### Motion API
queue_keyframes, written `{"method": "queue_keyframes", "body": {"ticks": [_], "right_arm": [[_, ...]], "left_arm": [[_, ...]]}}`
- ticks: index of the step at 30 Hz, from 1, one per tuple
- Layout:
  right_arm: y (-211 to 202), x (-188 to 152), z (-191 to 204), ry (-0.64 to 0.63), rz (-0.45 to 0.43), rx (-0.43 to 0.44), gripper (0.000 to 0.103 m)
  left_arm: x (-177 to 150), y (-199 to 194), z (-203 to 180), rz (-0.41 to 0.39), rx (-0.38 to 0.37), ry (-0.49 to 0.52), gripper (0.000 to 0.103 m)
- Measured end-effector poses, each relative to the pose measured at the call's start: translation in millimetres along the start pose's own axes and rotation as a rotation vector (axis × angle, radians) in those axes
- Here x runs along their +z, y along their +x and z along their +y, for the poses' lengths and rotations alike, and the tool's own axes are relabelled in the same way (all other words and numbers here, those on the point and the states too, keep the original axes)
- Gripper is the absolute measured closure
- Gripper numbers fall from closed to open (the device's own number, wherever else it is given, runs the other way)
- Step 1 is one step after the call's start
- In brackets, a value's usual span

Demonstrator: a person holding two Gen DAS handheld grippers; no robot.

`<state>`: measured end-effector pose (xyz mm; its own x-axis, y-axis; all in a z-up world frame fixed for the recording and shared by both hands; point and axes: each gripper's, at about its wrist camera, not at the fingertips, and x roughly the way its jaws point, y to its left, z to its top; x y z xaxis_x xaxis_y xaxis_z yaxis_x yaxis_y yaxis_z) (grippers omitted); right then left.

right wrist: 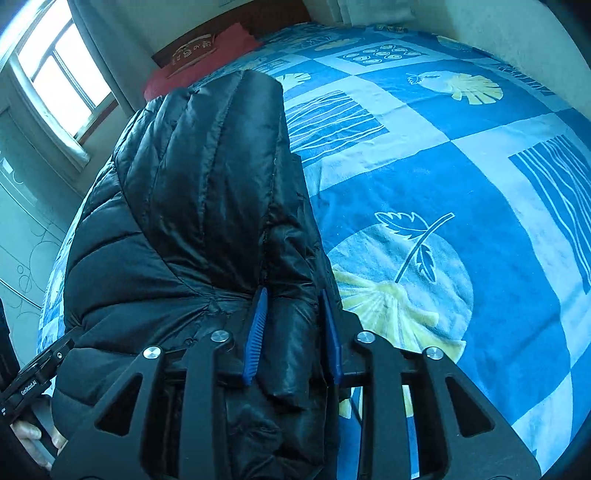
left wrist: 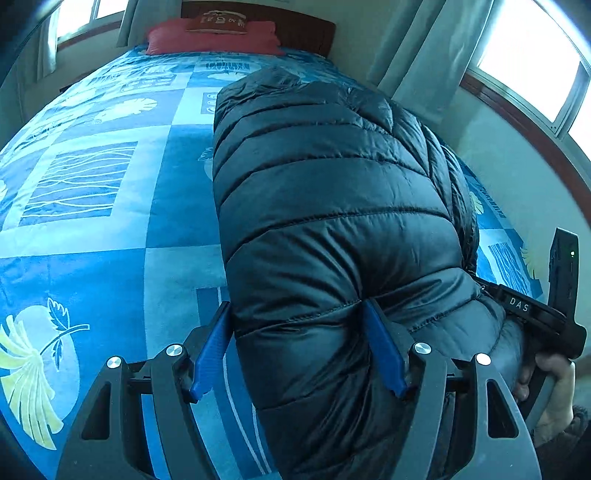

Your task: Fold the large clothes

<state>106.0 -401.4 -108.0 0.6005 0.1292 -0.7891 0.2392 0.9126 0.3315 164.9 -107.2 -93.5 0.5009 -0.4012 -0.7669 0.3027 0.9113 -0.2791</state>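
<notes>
1. Left wrist view is filled mostly by a bed (left wrist: 110,206) covered with a blue patterned bedspread (left wrist: 88,266) of squares, leaves and pale yellow fans; the same cover is spread across the right wrist view.
2. Pale walls are seen around the bed, with a bright window (left wrist: 532,62) and a grey curtain (left wrist: 417,62) at the right of the left wrist view, and a second window (left wrist: 85,14) at its upper left.
3. A dark wooden headboard (left wrist: 303,29) is seen at the far end, with a red pillow (left wrist: 214,37) lying against it.
4. A black quilted puffer jacket (left wrist: 332,206) is laid lengthwise on the bedspread, bunched into a thick roll reaching toward the pillow.
5. The near end of the jacket is gripped by the left gripper (left wrist: 299,347): its blue pads are set wide, one on each side of a thick fold, and pressed into the padding.
6. A narrower fold of the jacket is clamped between the blue pads of the right gripper (right wrist: 291,332).
7. Only in the left wrist view is the right-hand device seen from outside, with a hand (left wrist: 554,391) on its handle at the right edge.
8. Only in the right wrist view are a patterned wall panel (right wrist: 26,243) at the left and fingers (right wrist: 26,435) on the other handle shown.
</notes>
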Motion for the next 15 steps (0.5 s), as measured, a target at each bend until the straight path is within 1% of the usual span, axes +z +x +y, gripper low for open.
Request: {"method": "queue_keyframes", "body": {"ticks": [1,2,4,6,7,8,10,12,13,15], "right_arm": [[-5,0,0,0.0,-0.013,-0.018,0.053],[-12,-2,0,0.002,-0.026,-0.022,0.048],[-27,-5,0,0.014,-0.047,-0.015,0.048],[-50,-9,8,-0.007,-0.095,-0.037,0.048],[-57,-11,11,-0.021,-0.112,-0.051,0.054],[-71,-14,19,-0.05,-0.136,-0.061,0.063],[-86,-19,31,-0.093,-0.152,-0.035,0.072],[-95,-30,46,-0.147,-0.142,0.012,0.074],[-94,-35,51,-0.17,-0.123,0.029,0.074],[-86,-42,55,-0.198,-0.093,0.024,0.075]], "left_arm": [[-1,-4,0,-0.007,0.004,-0.002,0.033],[-1,-9,1,-0.015,0.009,-0.006,0.033],[-2,-18,0,-0.034,0.022,-0.003,0.033],[-3,-31,-4,-0.071,0.034,0.009,0.033],[-4,-39,-7,-0.093,0.038,0.017,0.033],[-5,-46,-10,-0.113,0.04,0.025,0.033],[-5,-56,-13,-0.138,0.033,0.031,0.033],[-6,-60,-19,-0.143,0.015,0.038,0.033],[-6,-59,-23,-0.138,0.009,0.042,0.033],[-7,-52,-27,-0.116,0.005,0.047,0.033]]}}
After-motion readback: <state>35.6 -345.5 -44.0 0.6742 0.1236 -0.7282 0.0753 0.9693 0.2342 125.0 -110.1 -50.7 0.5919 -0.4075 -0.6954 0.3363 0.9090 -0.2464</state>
